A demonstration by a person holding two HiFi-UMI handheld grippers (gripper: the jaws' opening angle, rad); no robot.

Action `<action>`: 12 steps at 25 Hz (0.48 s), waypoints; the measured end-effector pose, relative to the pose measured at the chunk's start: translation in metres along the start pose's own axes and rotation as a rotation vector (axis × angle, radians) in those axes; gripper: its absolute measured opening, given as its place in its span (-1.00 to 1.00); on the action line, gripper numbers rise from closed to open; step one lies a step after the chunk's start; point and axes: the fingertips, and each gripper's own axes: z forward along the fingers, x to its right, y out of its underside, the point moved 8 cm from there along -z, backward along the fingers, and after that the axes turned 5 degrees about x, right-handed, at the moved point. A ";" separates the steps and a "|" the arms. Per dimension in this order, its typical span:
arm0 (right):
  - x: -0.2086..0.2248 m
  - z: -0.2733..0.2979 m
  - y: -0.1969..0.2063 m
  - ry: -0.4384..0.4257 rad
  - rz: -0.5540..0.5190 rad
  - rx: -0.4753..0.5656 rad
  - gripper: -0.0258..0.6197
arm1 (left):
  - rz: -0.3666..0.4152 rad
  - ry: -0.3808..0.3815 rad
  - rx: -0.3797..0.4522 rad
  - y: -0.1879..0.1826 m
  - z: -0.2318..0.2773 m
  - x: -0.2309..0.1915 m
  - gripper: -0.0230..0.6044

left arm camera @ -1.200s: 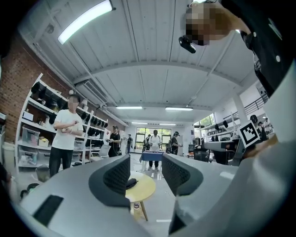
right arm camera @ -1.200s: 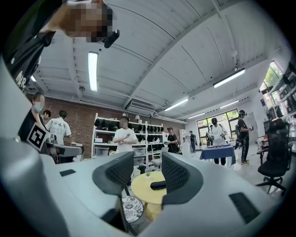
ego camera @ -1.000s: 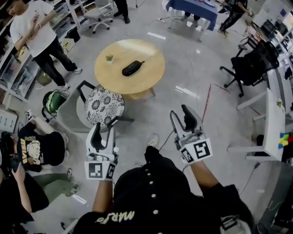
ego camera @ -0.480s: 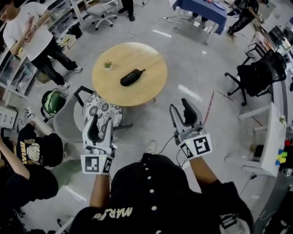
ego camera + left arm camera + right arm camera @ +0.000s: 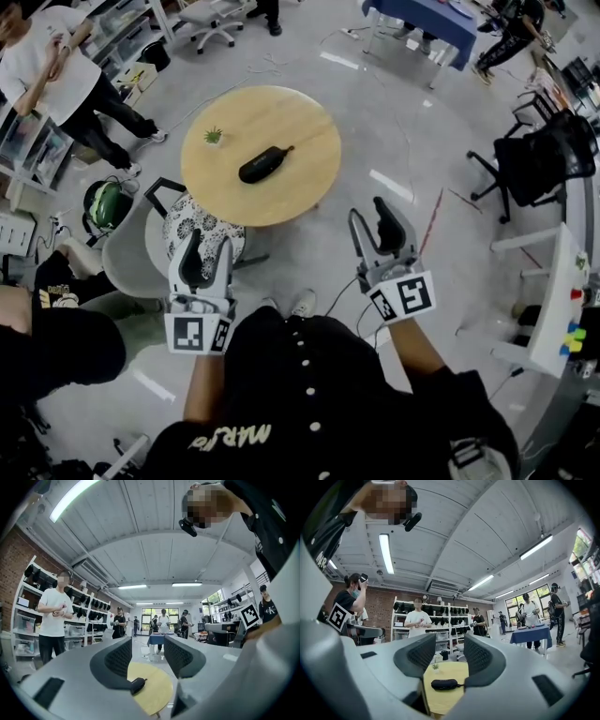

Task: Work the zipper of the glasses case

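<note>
Grey shiny floor (image 5: pixel 394 122) fills most of the head view. At the upper middle of the frame stands a round wooden table (image 5: pixel 295 183). The black glasses case (image 5: pixel 261 163) lies near the centre of the table top, and a small potted plant (image 5: pixel 214 136) stands to its upper left, apart from it. Below the table at the left is a chair with a black and white flower pattern (image 5: pixel 202 225).

The left gripper (image 5: pixel 209 242) and the right gripper (image 5: pixel 367 211) are held in the lower half of the frame, well apart from the table. Both have their jaws spread apart, with nothing between them. In each gripper view the case (image 5: pixel 137 684) (image 5: pixel 444 684) shows far away through the gap.
</note>
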 end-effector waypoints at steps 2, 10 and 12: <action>0.005 0.001 0.005 0.002 0.008 -0.010 -0.37 | -0.012 0.004 -0.013 0.005 0.005 0.001 -0.30; 0.030 0.012 0.009 0.022 0.016 -0.032 -0.38 | -0.022 0.043 -0.043 0.015 0.045 0.000 -0.30; 0.038 0.023 0.011 0.026 0.009 -0.034 -0.38 | -0.022 0.055 -0.038 0.018 0.064 -0.005 -0.30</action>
